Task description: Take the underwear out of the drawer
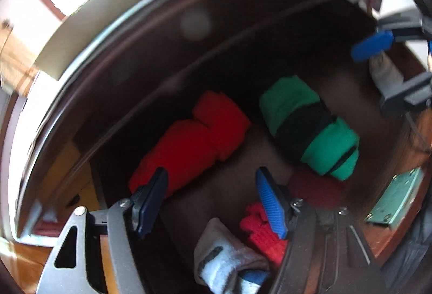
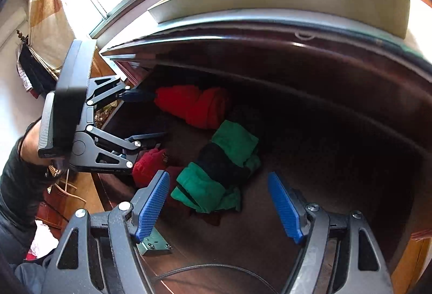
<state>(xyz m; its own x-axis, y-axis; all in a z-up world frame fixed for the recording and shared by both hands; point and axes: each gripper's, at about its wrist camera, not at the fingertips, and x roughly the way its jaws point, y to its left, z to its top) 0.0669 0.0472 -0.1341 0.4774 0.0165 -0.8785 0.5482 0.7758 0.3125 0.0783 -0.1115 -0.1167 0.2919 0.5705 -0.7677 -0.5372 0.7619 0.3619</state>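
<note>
The drawer's (image 2: pixel 337 104) back and right side are lost in shadow. A dark red cloth (image 1: pixel 316 190) near its front edge is too dim to identify. A grey-white sock (image 1: pixel 229 261) is cut off by the lower edge.

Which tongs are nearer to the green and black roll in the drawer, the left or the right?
Right, I judge. The right tongs stand open just before the green and black roll, which lies between their fingers. The left tongs stand open toward the red roll beside it.

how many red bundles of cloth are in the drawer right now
2, possibly more. One large red roll lies at the back left, beside the green and black roll. One smaller red bundle sits near the front by the left gripper. A darker red patch is unclear.
</note>
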